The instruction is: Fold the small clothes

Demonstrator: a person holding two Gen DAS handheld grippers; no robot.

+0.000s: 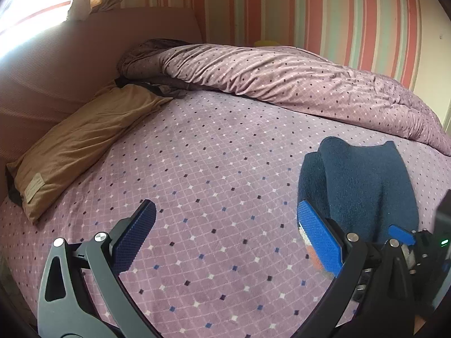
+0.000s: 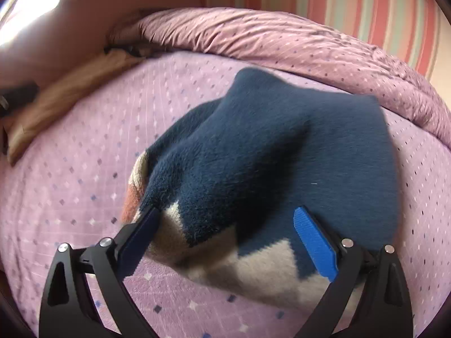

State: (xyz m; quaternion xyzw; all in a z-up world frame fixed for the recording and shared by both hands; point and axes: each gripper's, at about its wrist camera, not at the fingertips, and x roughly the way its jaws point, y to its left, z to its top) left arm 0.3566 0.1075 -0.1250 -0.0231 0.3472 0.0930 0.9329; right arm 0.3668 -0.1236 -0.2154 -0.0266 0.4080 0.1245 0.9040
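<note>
A small navy fleece garment [image 2: 282, 152] with white and orange patches lies bunched on the purple patterned bedspread [image 2: 70, 174]. My right gripper [image 2: 234, 236] is open with its jaws wide around the garment's near white-patterned edge; the left finger [image 2: 138, 239] touches the cloth. In the left wrist view the same garment [image 1: 363, 186] sits at the right, behind my left gripper's right finger [image 1: 318, 236]. My left gripper [image 1: 225, 233] is open and empty over bare bedspread [image 1: 211, 169]. The other gripper's blue finger [image 1: 400, 232] shows at the far right.
A tan folded cloth [image 1: 76, 140] lies at the left by the pink headboard [image 1: 56, 64]. A rumpled purple duvet [image 1: 282, 76] runs along the far side. A striped wall [image 1: 338, 8] stands behind.
</note>
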